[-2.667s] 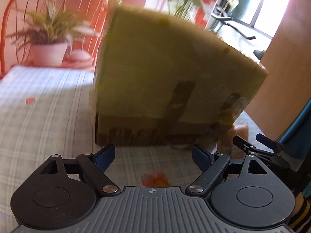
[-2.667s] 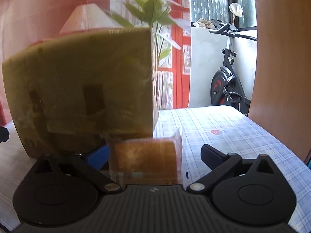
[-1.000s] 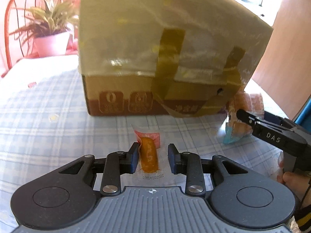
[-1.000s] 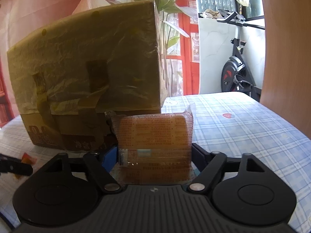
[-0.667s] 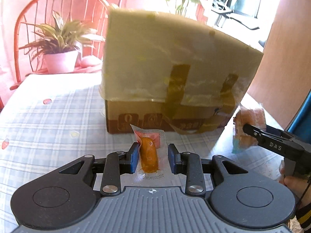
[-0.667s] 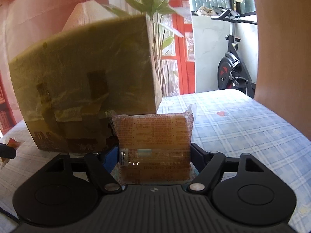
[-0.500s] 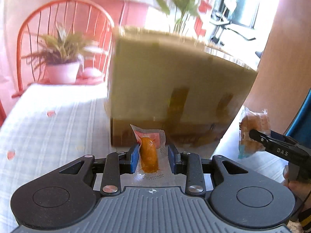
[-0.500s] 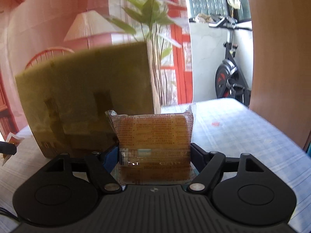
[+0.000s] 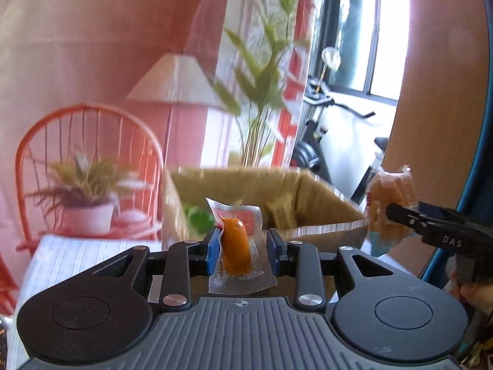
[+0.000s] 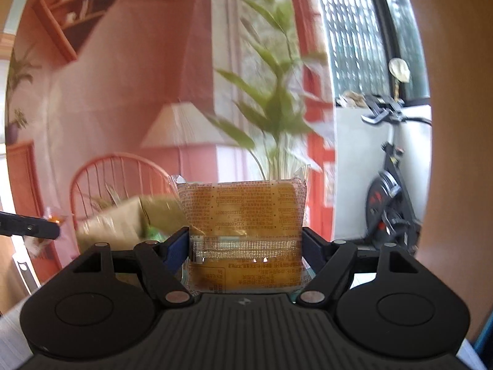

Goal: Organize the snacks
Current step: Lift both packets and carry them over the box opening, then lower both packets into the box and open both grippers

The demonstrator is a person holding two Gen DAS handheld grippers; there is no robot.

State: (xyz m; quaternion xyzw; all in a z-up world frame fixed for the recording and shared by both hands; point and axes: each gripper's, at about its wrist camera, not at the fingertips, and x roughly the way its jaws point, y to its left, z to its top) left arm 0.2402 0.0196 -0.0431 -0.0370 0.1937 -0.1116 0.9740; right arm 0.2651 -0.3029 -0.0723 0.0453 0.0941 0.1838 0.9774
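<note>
My left gripper (image 9: pixel 243 246) is shut on a small clear packet with an orange sausage-shaped snack (image 9: pixel 235 245), held at the height of the open cardboard box's rim (image 9: pixel 265 197). My right gripper (image 10: pixel 245 243) is shut on a square clear-wrapped orange cake packet (image 10: pixel 243 215), also raised. That packet shows at the right in the left wrist view (image 9: pixel 389 197). The box's open top (image 10: pixel 123 219) shows in the right wrist view, with something green inside (image 9: pixel 198 219).
A checked tablecloth (image 9: pixel 77 256) covers the table. Behind stand a potted plant (image 9: pixel 86 197), an orange wire chair (image 9: pixel 89 141), a lamp (image 9: pixel 172 83), a tall leafy plant (image 10: pixel 271 117) and an exercise bike (image 10: pixel 388 185). A wooden panel (image 9: pixel 437 92) rises at the right.
Both grippers have risen with their packets from table level to the box's rim, so the open top now shows. Earlier, the left gripper closed on the sausage packet.
</note>
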